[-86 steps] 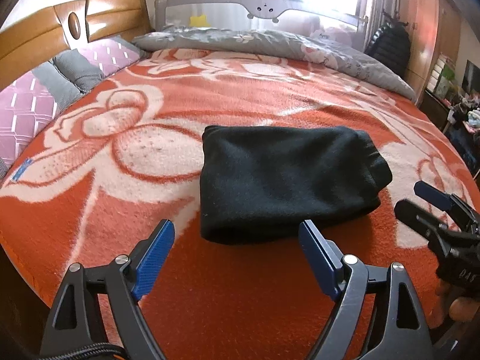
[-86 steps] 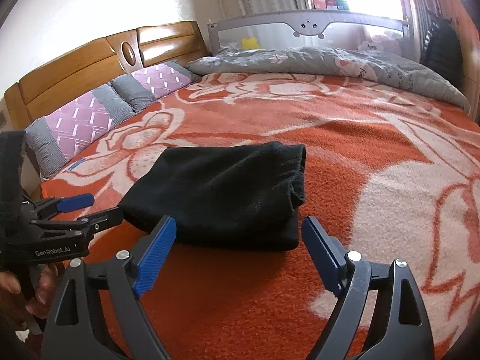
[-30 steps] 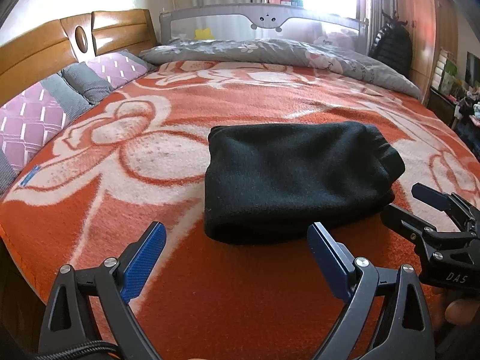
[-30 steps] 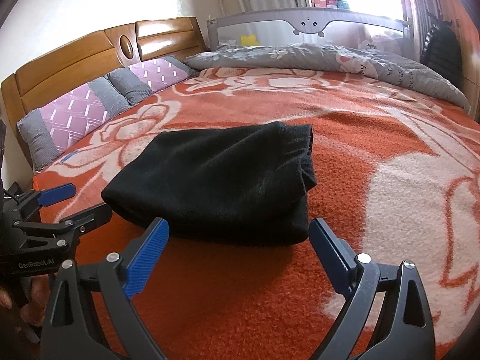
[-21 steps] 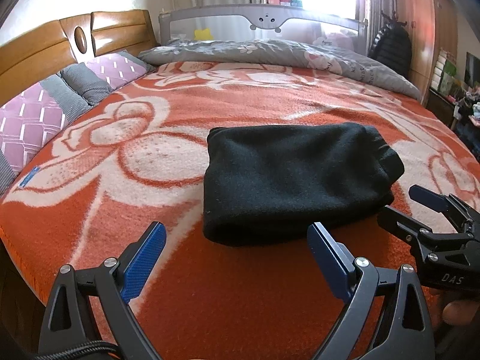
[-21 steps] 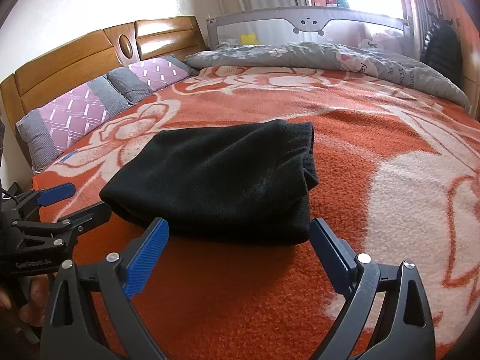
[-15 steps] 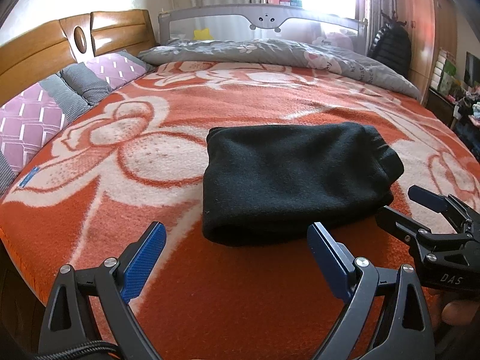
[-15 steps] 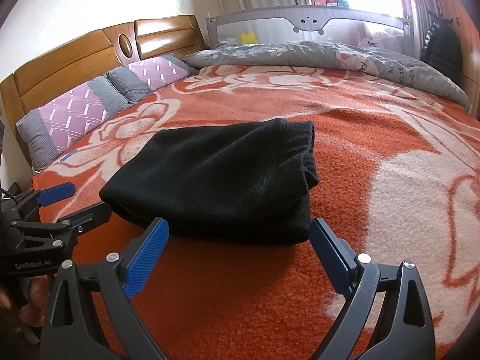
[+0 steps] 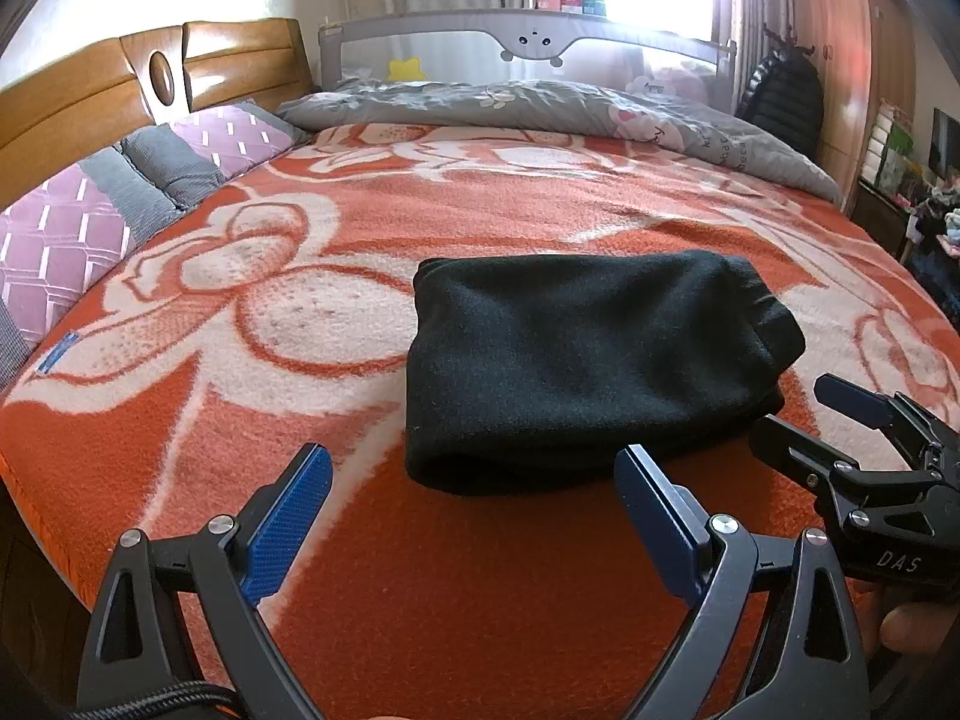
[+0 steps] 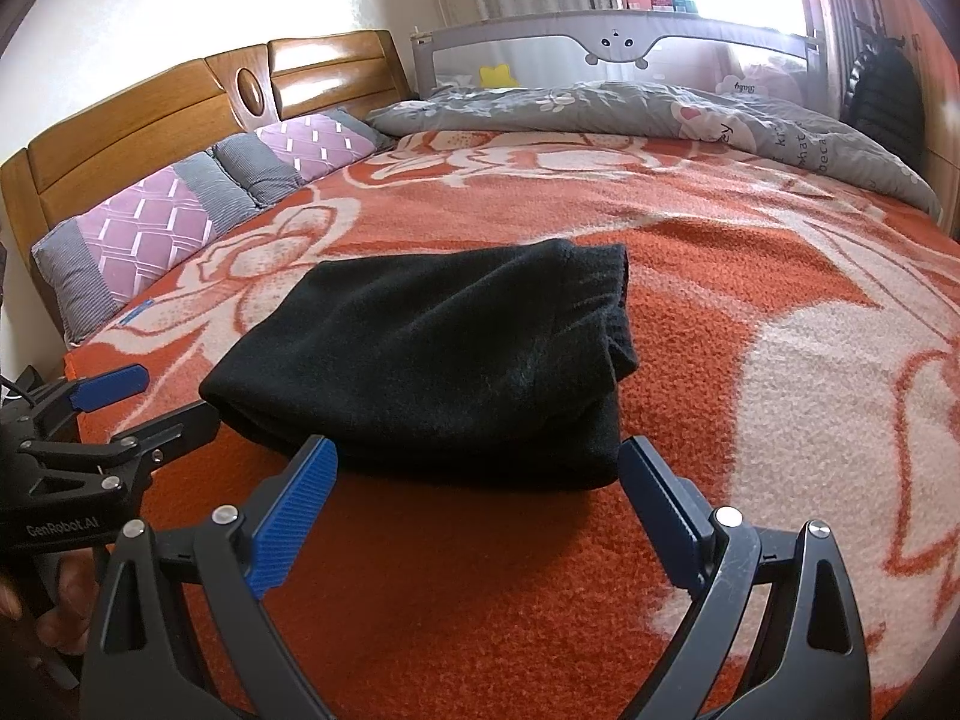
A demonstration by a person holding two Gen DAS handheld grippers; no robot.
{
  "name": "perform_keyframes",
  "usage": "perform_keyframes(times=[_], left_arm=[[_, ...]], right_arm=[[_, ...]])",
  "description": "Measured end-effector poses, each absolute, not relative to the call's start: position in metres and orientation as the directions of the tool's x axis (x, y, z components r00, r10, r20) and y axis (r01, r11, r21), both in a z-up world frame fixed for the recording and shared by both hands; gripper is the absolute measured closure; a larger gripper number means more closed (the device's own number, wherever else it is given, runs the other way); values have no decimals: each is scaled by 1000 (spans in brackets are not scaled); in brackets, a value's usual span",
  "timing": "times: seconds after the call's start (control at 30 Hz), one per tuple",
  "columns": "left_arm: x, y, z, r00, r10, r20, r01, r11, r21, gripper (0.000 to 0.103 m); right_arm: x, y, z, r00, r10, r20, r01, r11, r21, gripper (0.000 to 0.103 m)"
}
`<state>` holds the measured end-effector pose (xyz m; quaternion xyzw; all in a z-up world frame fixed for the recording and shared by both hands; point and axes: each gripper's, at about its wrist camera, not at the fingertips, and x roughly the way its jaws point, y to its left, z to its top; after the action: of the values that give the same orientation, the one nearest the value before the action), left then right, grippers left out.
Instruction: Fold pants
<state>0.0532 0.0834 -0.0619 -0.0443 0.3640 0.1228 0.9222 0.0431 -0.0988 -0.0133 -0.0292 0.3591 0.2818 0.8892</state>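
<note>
Folded pants (image 9: 588, 360) just ahead of both tools

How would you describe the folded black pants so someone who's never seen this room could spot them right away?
Start at the big bed with the orange and cream floral blanket. On its near half, just ahead of the two open claws, lies a compact folded bundle, the black pants. It is the only dark, plain thing on the blanket; the pillows by the wooden headboard are purple and grey, and the quilt at the far side is grey.

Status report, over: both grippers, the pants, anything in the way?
Left gripper open, empty. Right gripper open, empty, just short of the pants. Black pants folded compact on the orange blanket. Nothing in the way.
</note>
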Motion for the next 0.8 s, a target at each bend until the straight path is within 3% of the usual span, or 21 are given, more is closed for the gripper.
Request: perform_keyframes(times=[0.8], left_arm=[[57,79,-51,716,185,-673,-250,968,0,8]], right_arm=[[50,-101,-1,600,480,-639,-520,842,144,8]])
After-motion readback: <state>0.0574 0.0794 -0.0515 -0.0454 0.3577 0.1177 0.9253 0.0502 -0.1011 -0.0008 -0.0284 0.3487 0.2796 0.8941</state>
